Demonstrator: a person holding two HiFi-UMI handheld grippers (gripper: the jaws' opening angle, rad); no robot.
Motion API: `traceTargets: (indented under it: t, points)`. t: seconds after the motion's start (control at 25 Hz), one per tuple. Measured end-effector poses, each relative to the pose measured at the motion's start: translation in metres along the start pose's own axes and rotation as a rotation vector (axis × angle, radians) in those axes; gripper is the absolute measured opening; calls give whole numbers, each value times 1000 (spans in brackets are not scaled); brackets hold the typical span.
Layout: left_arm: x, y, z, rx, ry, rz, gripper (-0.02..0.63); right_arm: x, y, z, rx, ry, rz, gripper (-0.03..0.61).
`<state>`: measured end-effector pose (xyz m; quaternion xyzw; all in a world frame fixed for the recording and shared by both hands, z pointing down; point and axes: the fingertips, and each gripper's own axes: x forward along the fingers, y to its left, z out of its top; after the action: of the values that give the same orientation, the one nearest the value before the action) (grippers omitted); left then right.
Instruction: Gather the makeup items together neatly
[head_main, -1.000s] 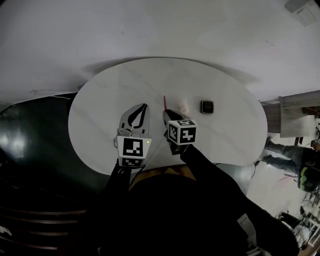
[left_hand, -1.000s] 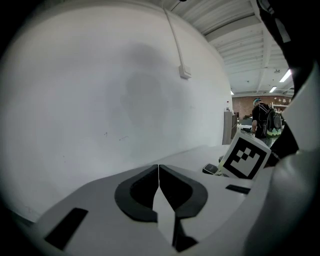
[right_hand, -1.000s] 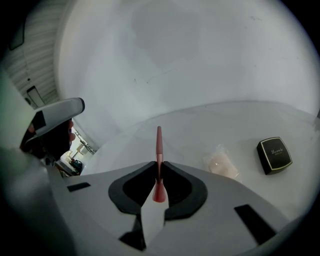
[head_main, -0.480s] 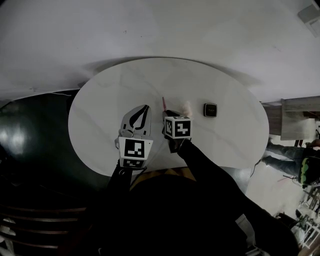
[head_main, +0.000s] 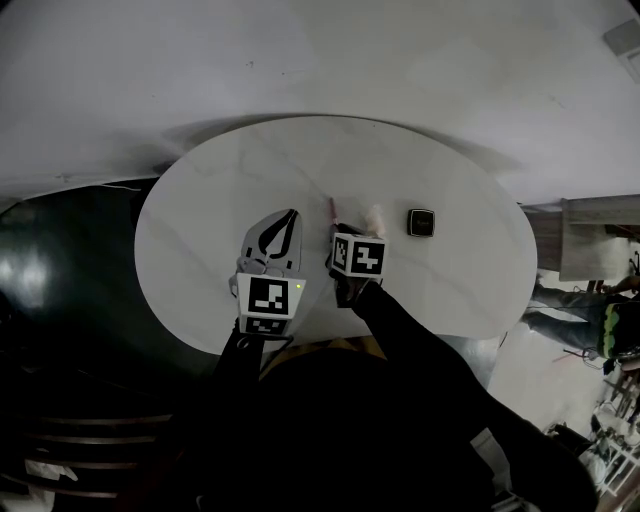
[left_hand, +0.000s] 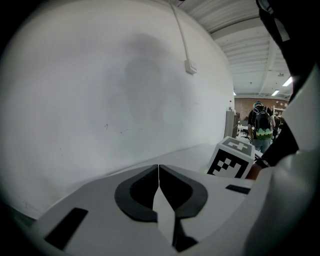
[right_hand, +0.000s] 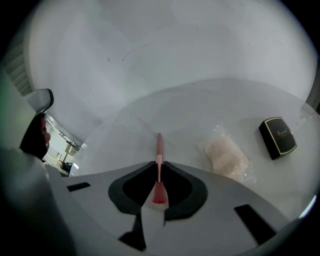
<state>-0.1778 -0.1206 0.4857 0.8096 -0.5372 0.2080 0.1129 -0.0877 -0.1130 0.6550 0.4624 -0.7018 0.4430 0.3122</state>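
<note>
Over the near part of the round white marbled table (head_main: 200, 190), from left to right: the left gripper (head_main: 290, 213); just beside it the right gripper (head_main: 335, 230), a slim pink makeup brush (right_hand: 159, 147) between its jaws and reaching beyond them; a clear-wrapped pale puff (right_hand: 226, 156) nearby on the table; a small black square case (right_hand: 278, 137), apart.

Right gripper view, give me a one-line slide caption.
Hand-held gripper shut on a pink brush; wrapped sponge and black case on the white table.

The left claw (head_main: 289, 214) and right claw (head_main: 334, 230) are pale grey shells with black-lined jaws. Each bears a white cube (head_main: 268, 298) printed with black square markers; a green light (head_main: 298, 287) dots the left one. Black sleeves (head_main: 425, 345) clothe both arms.
</note>
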Motion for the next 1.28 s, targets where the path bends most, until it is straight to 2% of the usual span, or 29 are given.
traceTargets:
  t: [0.12,0.16,0.24,0.8,1.08,1.28]
  points:
    - [2,0,1,-3,-1,-3,18,0,4,-6,-3,14,16,77]
    - [2,0,2,-4,-1,-4,18,0,7,-7,-7,13,26,130]
    - [3,0,3,-4,-1,-6,18,0,10,-7,-16,8,38,179]
    - [7,-13,14,9,-30,-28,18,-21,4,11,-73,-70,79,190]
    - [9,-21,23,72,-47,-42,18,-54,6,39,-145,-204,93,189]
    - [6,-32,41,75,-75,-14,18,-89,4,63,-220,-322,118,189]
